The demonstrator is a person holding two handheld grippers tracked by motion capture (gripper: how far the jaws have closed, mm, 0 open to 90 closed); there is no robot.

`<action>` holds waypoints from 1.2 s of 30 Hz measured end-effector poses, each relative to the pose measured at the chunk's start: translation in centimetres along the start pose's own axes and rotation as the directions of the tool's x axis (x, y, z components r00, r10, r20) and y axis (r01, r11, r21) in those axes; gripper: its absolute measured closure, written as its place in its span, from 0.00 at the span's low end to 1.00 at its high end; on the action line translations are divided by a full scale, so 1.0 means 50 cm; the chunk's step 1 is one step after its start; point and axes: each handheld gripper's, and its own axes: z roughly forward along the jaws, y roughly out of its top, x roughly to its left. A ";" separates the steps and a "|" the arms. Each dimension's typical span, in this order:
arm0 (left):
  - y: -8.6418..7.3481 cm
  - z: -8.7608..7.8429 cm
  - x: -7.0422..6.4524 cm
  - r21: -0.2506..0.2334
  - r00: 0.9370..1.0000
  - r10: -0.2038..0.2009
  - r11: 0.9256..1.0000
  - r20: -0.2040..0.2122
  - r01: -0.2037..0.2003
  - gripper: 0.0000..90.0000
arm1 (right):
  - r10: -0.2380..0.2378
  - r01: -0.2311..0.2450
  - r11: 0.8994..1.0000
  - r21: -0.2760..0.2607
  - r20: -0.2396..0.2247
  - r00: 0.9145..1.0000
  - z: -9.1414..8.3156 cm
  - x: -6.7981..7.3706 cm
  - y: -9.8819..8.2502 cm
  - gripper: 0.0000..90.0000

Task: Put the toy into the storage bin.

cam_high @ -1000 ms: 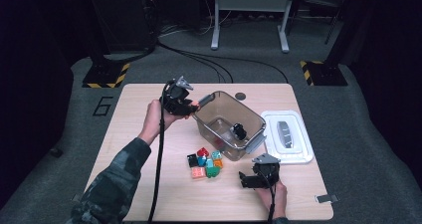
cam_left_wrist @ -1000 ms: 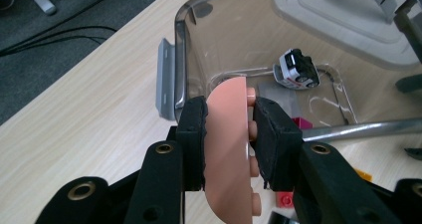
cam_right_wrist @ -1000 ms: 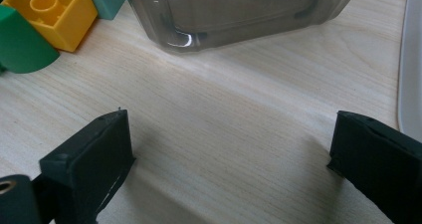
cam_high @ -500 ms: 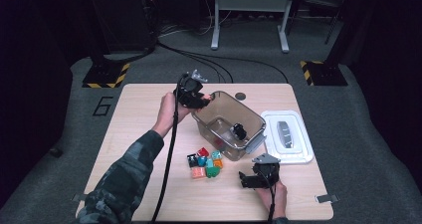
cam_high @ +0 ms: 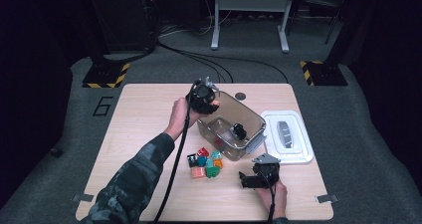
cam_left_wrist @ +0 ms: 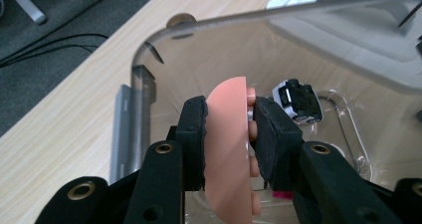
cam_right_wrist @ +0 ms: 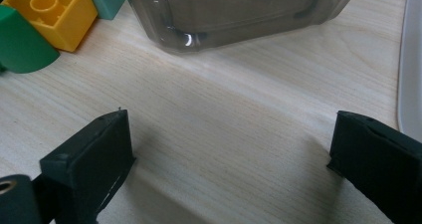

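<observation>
Left gripper (cam_left_wrist: 226,134) clamped on pink rounded brick (cam_left_wrist: 229,149), above clear bin (cam_high: 251,119) near table's far edge. Lower past rim, release gently clear of toy car (cam_left_wrist: 297,100). Right gripper (cam_right_wrist: 231,154) spread wide, empty, near front edge.

peach block (cam_left_wrist: 228,149) | clear bin (cam_high: 251,118) | white lid (cam_high: 298,152) | yellow block (cam_right_wrist: 47,15) | green block (cam_right_wrist: 17,45) | black tool (cam_left_wrist: 226,139)

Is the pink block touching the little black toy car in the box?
Apart. In the left gripper view the pink block is pinched in the left gripper above the box, while the toy car lies on the box floor beyond it.
</observation>
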 end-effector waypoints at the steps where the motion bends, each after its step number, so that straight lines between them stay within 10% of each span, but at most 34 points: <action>1: -0.001 0.005 0.000 0.005 1.000 0.000 1.000 0.003 0.000 0.74 | 0.000 0.000 1.000 0.001 -0.001 1.000 0.000 0.000 0.000 0.02; 19: -0.033 0.032 -0.002 0.099 0.998 -0.011 0.995 0.059 0.005 0.73 | 0.007 -0.007 1.000 -0.001 0.000 1.000 0.000 0.001 0.000 0.03; 36: -0.046 -0.079 -0.002 0.000 0.999 -0.017 1.000 0.040 0.017 0.27 | 0.009 -0.009 1.000 -0.003 0.004 1.000 0.001 0.001 0.000 0.03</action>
